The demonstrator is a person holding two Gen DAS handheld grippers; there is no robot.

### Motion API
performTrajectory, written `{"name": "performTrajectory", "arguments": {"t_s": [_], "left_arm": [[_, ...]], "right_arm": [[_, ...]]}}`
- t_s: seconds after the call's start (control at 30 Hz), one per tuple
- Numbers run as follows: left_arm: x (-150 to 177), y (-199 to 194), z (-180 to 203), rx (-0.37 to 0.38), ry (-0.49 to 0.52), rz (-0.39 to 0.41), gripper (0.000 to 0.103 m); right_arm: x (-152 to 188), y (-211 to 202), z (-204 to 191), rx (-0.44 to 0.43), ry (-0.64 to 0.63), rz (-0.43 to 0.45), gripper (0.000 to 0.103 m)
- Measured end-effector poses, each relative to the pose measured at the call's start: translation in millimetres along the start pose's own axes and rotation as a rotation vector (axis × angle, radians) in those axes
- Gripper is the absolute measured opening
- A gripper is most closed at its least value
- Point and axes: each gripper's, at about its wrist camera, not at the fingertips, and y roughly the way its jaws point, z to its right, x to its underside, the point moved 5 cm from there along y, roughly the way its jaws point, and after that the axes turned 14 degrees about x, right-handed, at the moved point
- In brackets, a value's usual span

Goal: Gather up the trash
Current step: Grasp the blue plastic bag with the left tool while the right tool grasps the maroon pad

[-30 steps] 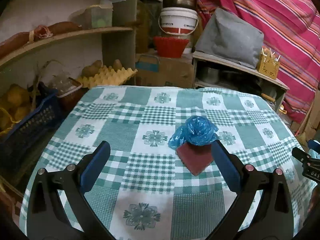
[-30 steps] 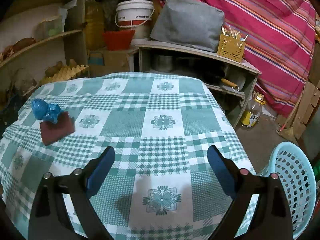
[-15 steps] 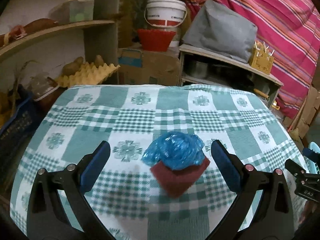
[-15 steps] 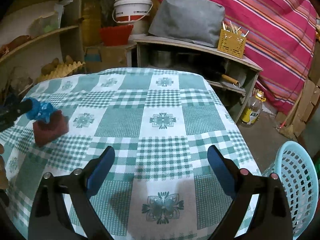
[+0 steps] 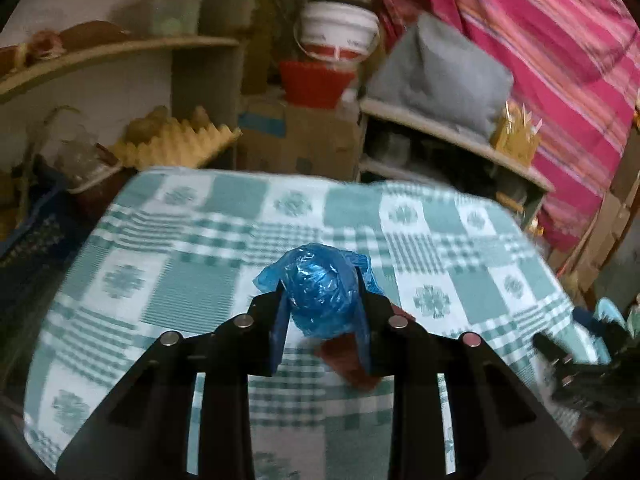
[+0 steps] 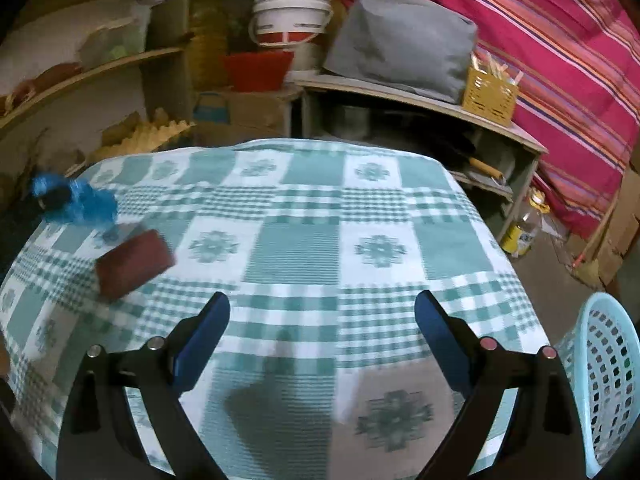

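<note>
One blue bag [image 5: 322,290] in left tool [image 5: 320,312].

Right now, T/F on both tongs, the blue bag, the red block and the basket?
1. The left tongs are shut on the crumpled blue plastic bag. True.
2. The right tongs hold the flat dark-red block. False: they are open and empty; the block lies on the green checked tablecloth.
3. The bag rests on the block. False: the right wrist view shows it lifted clear.
4. A light-blue perforated plastic basket stands beside the table's right edge. True.
</note>
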Motion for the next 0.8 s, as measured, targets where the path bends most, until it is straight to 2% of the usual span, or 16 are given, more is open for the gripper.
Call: {"name": "performTrajectory", "arguments": {"t_s": [0.13, 0.4, 0.63, 0.8], "left_arm": [[-3, -27, -23, -0.059, -0.015, 0.037, 0.027], [10, -48, -76, -0.167, -0.030, 0.005, 0.027], [16, -48, -103, -0.164, -0.081, -0.026, 0.027], [13, -48, -111, -0.146, -0.124, -0.019, 0.027]], "right_arm": [[2, -9, -29, -0.053, -0.037, -0.004, 0.093], [2, -12, -108, -0.142, -0.175, -0.019, 0.098], [-2, 4, -157, -0.180, -0.234, -0.083, 0.098], [-4, 21, -176, -0.177, -0.259, -0.129, 0.098]]}}
